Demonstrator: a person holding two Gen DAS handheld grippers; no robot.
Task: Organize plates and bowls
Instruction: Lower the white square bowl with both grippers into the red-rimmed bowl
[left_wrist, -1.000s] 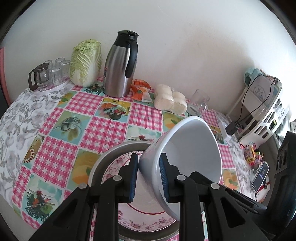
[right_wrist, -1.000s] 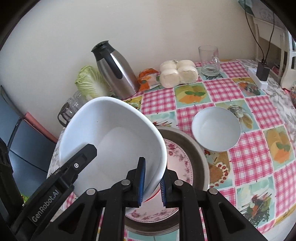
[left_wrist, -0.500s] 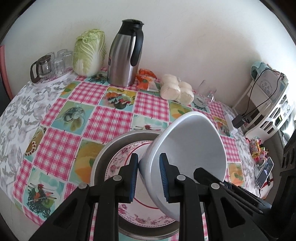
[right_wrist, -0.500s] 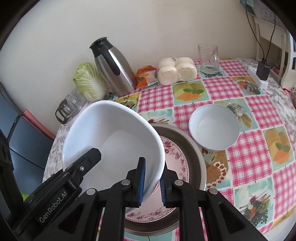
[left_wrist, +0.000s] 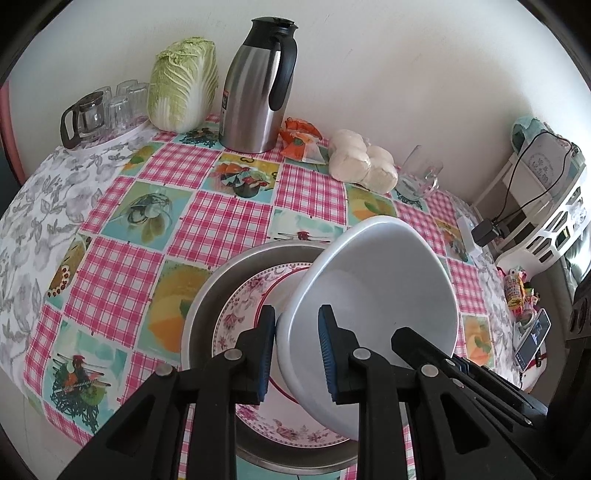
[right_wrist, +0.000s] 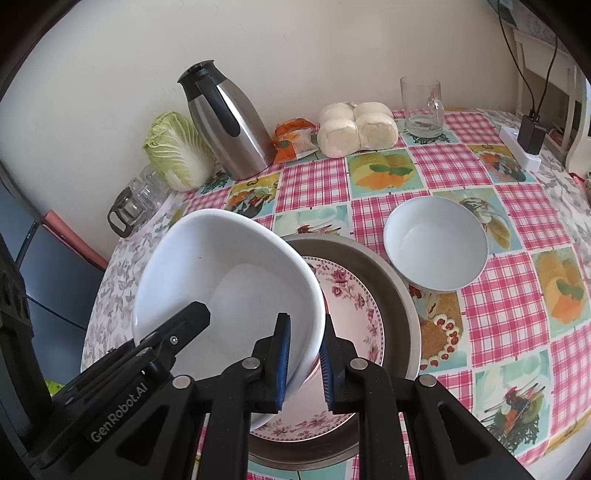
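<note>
Large white bowl (left_wrist: 373, 295) held tilted in the air over the flowered plate (right_wrist: 354, 295), itself nested in the grey metal pan (right_wrist: 399, 295). Gripped at 2 opposite rim points: left gripper (left_wrist: 297, 350) pinching the rim, 1 pad inside and 1 outside; right gripper (right_wrist: 304, 363) likewise clamped on the opposite rim. Second, smaller white bowl (right_wrist: 436, 243) sitting upright on the cloth, just beside the pan's far right edge.

Probably rigid, glossy and smooth-walled, so likely slippery under narrow pads; looks ceramic or melamine, cannot tell which, so best treated as breakable. Rim the only sensible hold: thin enough for the jaws, and 2 holds across the diameter stop it swinging. Set-down onto the plate calls for a slow, level lowering to avoid a chip or clatter.

Round table (left_wrist: 122, 206) under a slick-looking pink check cloth with picture squares, overhanging at the edges. At the back by the pale wall: steel jug (left_wrist: 258, 85), cabbage (left_wrist: 183, 85), glassware on a tray (left_wrist: 103, 110), wrapped buns (left_wrist: 360, 160), glass mug (right_wrist: 423, 107). White rack with cables (left_wrist: 546, 206) off to the right, beyond the table.
</note>
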